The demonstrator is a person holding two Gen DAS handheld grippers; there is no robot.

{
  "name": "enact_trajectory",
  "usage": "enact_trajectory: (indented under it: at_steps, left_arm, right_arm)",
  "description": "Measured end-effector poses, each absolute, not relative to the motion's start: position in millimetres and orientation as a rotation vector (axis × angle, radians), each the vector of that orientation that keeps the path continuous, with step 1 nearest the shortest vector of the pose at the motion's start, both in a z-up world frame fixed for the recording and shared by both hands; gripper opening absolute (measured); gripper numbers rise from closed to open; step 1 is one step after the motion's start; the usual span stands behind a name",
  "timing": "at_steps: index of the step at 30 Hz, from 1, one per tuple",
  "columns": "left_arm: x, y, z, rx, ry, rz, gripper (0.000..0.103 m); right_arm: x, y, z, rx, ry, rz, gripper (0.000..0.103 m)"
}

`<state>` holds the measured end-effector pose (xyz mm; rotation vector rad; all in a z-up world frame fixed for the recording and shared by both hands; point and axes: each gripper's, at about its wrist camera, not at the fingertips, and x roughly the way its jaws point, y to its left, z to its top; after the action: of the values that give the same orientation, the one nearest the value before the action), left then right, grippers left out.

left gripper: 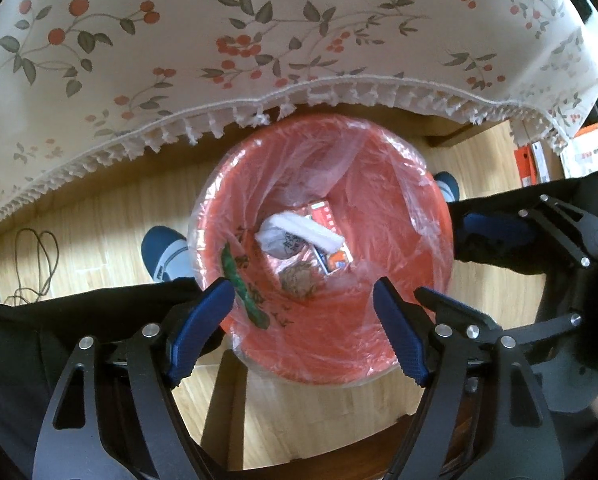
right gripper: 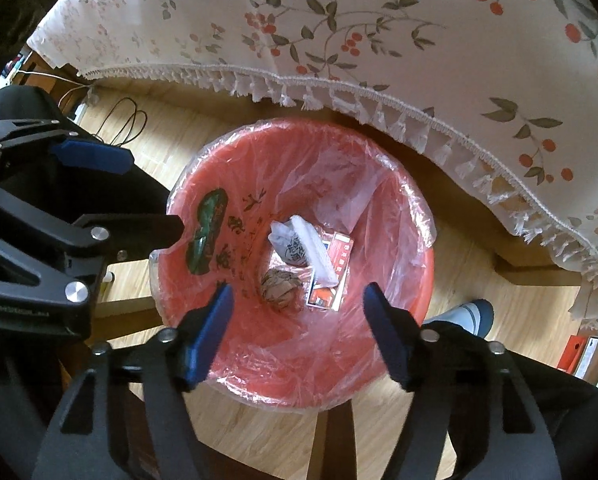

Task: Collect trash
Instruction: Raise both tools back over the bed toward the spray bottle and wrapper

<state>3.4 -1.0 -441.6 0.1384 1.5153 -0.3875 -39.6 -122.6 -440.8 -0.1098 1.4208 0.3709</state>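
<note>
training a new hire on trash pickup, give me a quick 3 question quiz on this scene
1. True or false: both sets of tongs, left tongs and right tongs, are open and hold nothing.
2. Multiple choice: what lines the red bin? A) a clear plastic bag B) newspaper C) nothing
3. Short answer: name two pieces of trash lying at the bottom of the bin.

Key:
1. True; each pair stands apart above the bin with nothing between the pads.
2. A
3. Any two of: crumpled white wrapper, brown paper ball, red and white carton.
</note>
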Motion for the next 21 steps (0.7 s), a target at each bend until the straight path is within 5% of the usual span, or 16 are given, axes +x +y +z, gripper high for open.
enact_trajectory:
  at_steps: [8,21]
  left_arm:
    - [6,8,-424,0.075,1.449,-0.373,0.08]
    - [34,14,-302,0.197,1.103,-0.364,0.098]
  right_arm:
    - [-39,-135,-414,-0.09,1.334,0.284,0.097]
    - [-25,-182,-306,0.038,1.072,0.145,0.098]
